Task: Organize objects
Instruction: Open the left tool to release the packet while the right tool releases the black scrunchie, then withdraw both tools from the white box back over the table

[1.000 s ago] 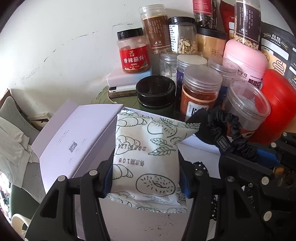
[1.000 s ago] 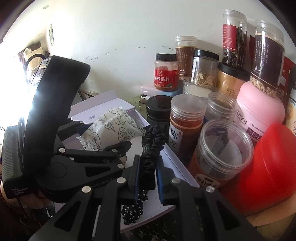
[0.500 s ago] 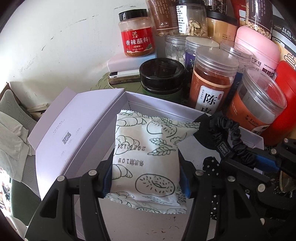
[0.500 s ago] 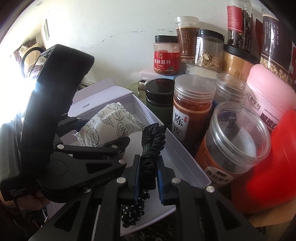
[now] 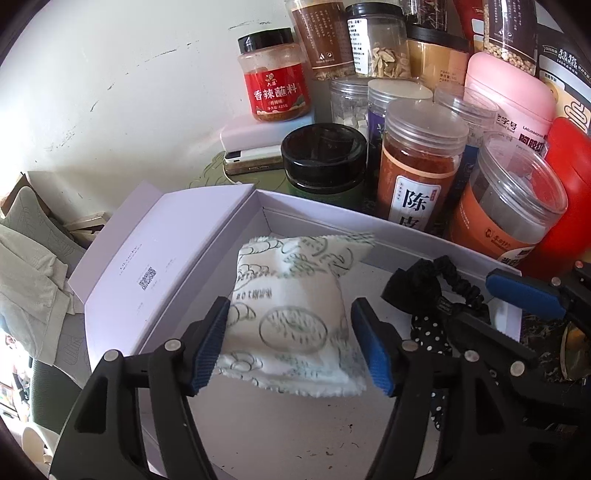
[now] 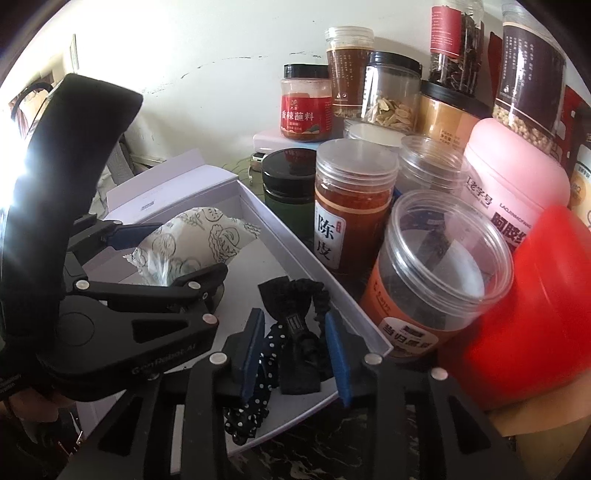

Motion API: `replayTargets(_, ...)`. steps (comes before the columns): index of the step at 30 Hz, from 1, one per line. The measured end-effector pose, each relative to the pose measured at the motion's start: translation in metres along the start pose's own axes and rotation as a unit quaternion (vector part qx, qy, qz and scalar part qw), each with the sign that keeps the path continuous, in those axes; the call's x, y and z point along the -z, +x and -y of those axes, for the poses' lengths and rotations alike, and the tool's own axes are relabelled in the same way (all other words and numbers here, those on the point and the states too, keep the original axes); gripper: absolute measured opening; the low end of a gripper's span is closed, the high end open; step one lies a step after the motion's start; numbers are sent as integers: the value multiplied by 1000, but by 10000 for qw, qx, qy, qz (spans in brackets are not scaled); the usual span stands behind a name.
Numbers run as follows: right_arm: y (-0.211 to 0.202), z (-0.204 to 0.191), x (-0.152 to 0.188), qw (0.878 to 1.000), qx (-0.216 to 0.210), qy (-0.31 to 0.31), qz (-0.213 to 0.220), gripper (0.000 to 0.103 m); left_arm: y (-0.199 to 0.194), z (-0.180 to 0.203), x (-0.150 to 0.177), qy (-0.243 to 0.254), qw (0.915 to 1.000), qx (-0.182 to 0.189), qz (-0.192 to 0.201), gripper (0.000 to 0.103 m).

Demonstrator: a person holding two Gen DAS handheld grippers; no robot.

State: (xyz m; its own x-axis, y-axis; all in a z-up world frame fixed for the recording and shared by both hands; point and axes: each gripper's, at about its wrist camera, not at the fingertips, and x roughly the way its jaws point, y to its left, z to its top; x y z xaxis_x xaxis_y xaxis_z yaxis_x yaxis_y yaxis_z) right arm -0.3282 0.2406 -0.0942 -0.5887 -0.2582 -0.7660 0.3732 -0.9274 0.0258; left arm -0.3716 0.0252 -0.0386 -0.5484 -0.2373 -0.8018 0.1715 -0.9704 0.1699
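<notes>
White box (image 5: pixel 388 230) on dark marbled counter (image 6: pixel 314 443); jars (image 5: pixel 417 166) crowd its 12-to-3 o'clock edge. Left gripper (image 5: pixel 291 343) jaws opening, snack packet (image 5: pixel 291 306) between, unpressed. Right gripper (image 6: pixel 295 347) jaws opening around black scrunchie (image 6: pixel 299 321).

The snack packet (image 5: pixel 291 314) is smeared by motion blur, its printed text unreadable; in the right wrist view the left gripper (image 6: pixel 173 254) hides its lower part. The black hair tie (image 6: pixel 299 332) is partly covered by the right gripper (image 6: pixel 295 350). The tall jars (image 5: pixel 509 33) at the back are cut off by the top edge. The red container (image 6: pixel 546 295) runs out of the right edge. The person's hand (image 6: pixel 26 402) barely shows at the lower left corner
</notes>
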Motion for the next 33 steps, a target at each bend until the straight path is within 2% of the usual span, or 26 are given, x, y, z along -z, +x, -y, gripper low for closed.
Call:
replayTargets(4, -5, 2, 0, 9999, 150, 37, 36, 49, -2, -3, 0, -68, 10000, -17, -34, 71)
replayTargets(8, -11, 4, 0, 9999, 96, 92, 58, 51, -10, -4, 1, -146, 9998, 90, -66, 71)
replayTargets(15, -36, 2, 0, 9994, 15, 136, 312, 57, -45, -7, 0, -182, 9996, 130, 194, 71)
replayTargets(28, -101, -8, -3, 9976, 258, 36, 647, 57, -120, -6, 2, -146, 9977, 269, 604, 72)
replayTargets(33, -131, -16, 0, 9961, 312, -13, 821, 61, -156, -9, 6, -153, 9959, 275, 851, 74)
